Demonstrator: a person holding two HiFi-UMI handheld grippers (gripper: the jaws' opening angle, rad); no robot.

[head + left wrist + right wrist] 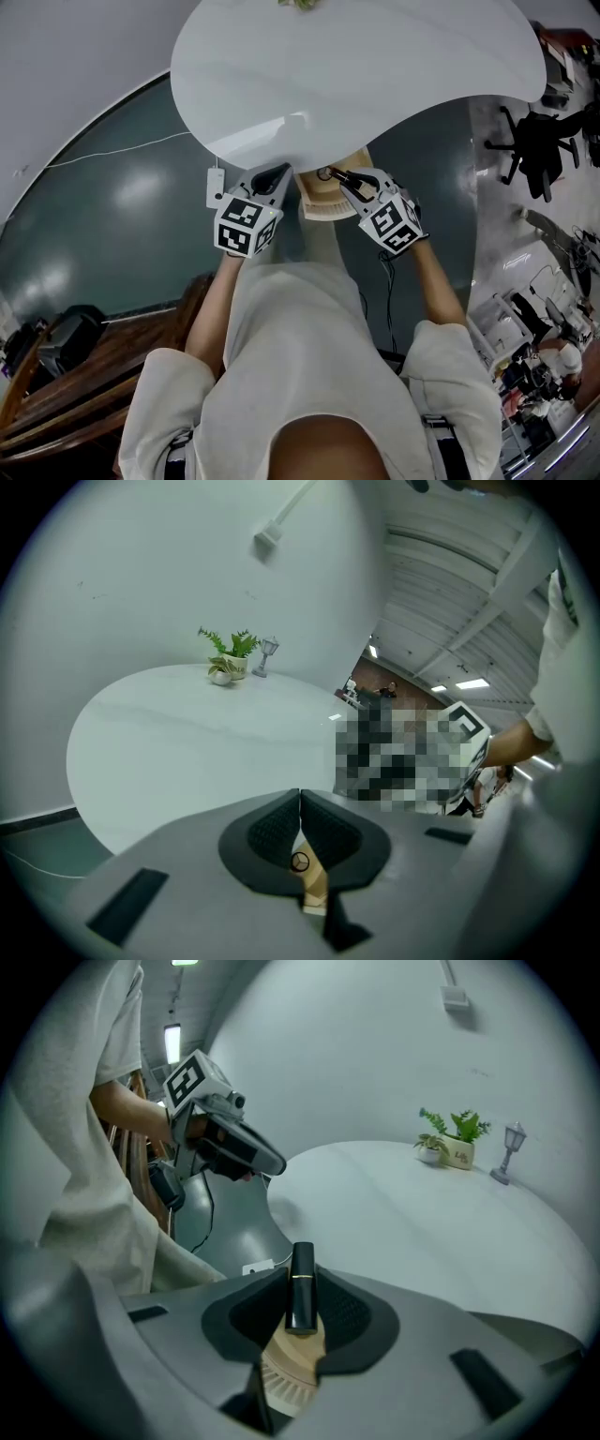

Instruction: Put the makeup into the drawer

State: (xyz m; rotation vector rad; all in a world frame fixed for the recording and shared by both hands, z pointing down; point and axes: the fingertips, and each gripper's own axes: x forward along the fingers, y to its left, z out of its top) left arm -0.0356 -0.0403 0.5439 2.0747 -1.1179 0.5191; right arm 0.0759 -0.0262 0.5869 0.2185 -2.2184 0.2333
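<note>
Black ribbed pads of the right gripper (302,1286) are clamping a lipstick tube (301,1277), black with a thin gold band. The tube is standing upright between the jaws with its top poking past the tips. Just under those jaws a tan drawer (292,1365) with a ribbed edge is showing.

In the head view the right gripper (343,178) is holding the lipstick tube (336,174) above the drawer (323,201), not inside it. The drawer is sitting below the near edge of the white table (375,66).

The left gripper (300,808) is keeping its jaws together, pads meeting at the tips. Through the slit lower down, part of the drawer (315,883) and a small ring are showing. Whether anything is pinched there cannot be told. From above, the left gripper (279,176) is pointing at the drawer's left side, just beside it.

Farther out, potted plants (230,658) and a small lamp ornament (269,652) are standing at the table's far edge, near the pale wall (141,564). Around the table, a dark green floor (122,225) is carrying a white cable (112,150), and a black office chair (539,141) is standing well apart on the right.
</note>
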